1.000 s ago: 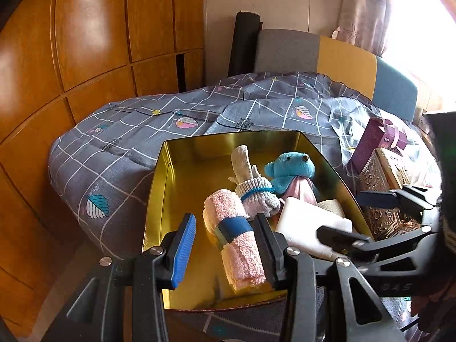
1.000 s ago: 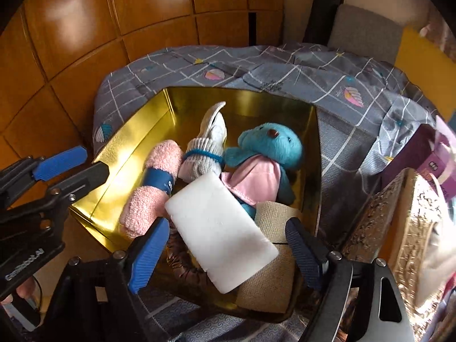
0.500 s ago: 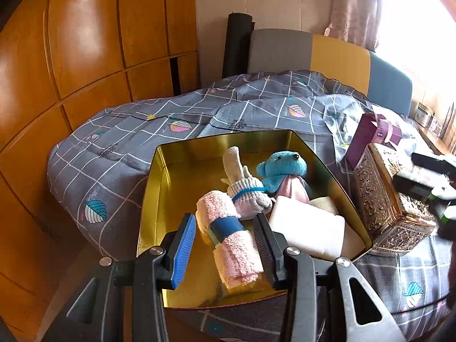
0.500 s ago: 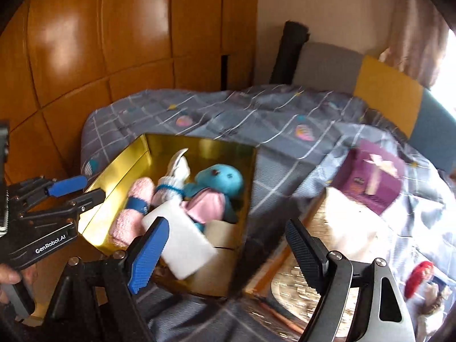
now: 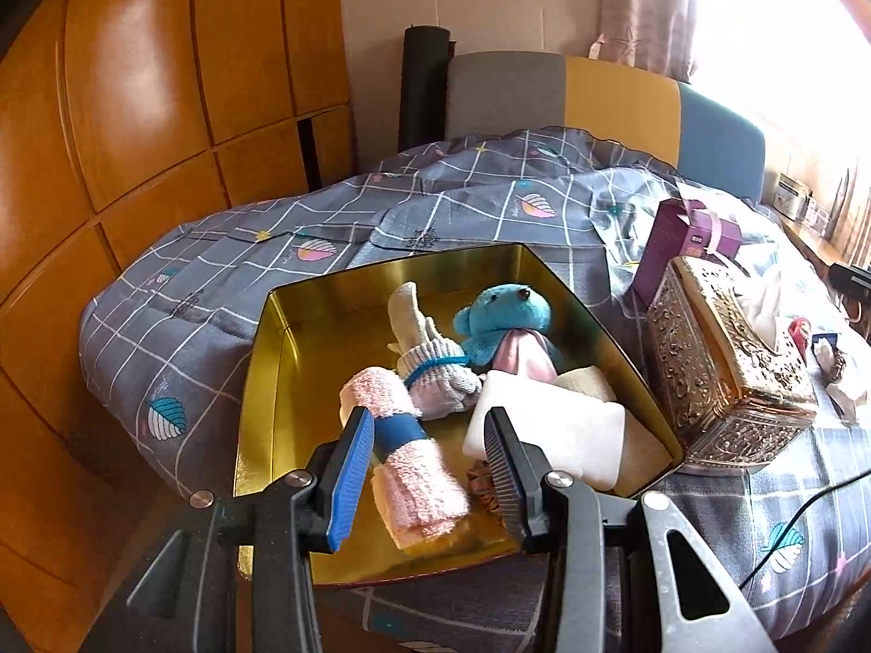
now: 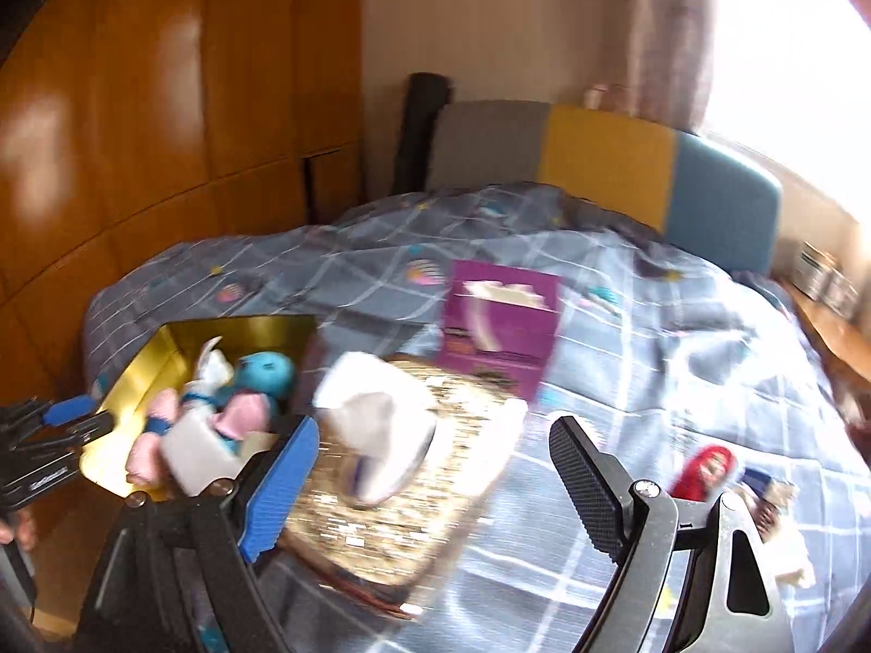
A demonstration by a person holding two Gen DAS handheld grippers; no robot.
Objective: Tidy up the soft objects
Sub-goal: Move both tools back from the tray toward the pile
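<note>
Both tools released — left tool [image 5: 430,457] over the gold box [image 5: 261,381], right tool [image 6: 430,479] just widening, empty.

Holding left tool [image 5: 430,424] pitched down and forward, blue pad on one finger and black ribbed pad on the other, jaws about half apart and pinching nothing. Seen from the right wrist view, gripping it at the far left edge with a hand [image 6: 12,536], only fingertips showing. Holding right tool [image 6: 433,430] pitched down too, view smeared with motion blur, jaws wide and just been opening further, nothing between the pads.
</note>
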